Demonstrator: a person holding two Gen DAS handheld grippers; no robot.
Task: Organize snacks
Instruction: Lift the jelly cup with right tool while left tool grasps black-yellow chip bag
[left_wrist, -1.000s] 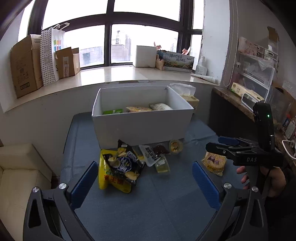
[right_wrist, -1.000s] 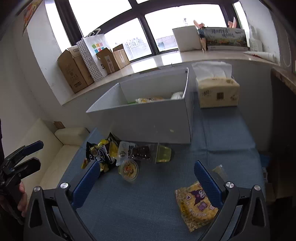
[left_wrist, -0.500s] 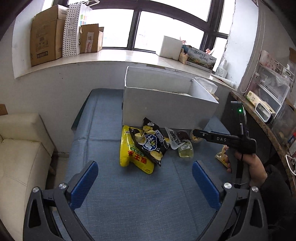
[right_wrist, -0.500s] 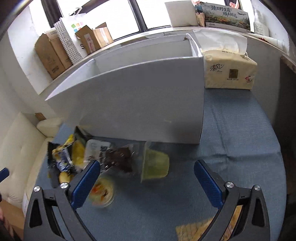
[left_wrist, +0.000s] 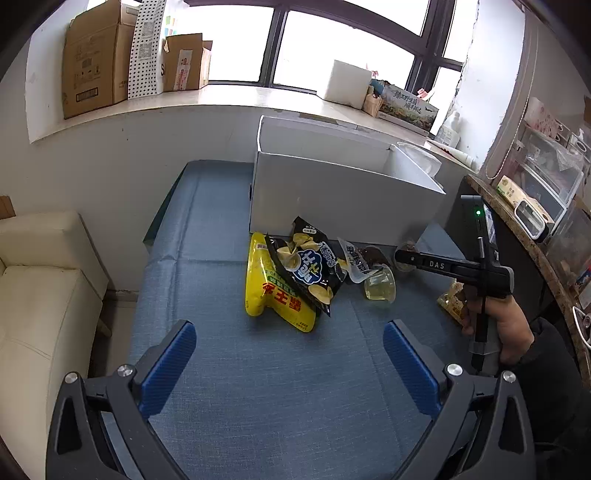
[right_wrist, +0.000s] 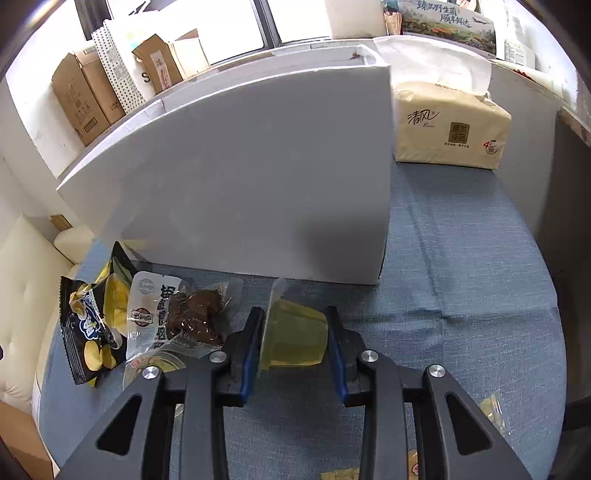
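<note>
My right gripper is shut on a yellow jelly cup that lies on its side on the blue cloth, in front of the white box. The cup and the right gripper also show in the left wrist view. Left of the cup lie a clear pouch of dark snack, a black chip bag and a yellow chip bag. My left gripper is open and empty, held back above the cloth.
A tissue pack stands right of the white box. A yellow cartoon snack packet lies behind the right gripper. A cream sofa is at the left. Cardboard boxes stand on the windowsill. A cluttered shelf is at the right.
My right gripper has moved down and forward to the jelly cup and closed on it. My left gripper has drawn back and turned left, still open.
</note>
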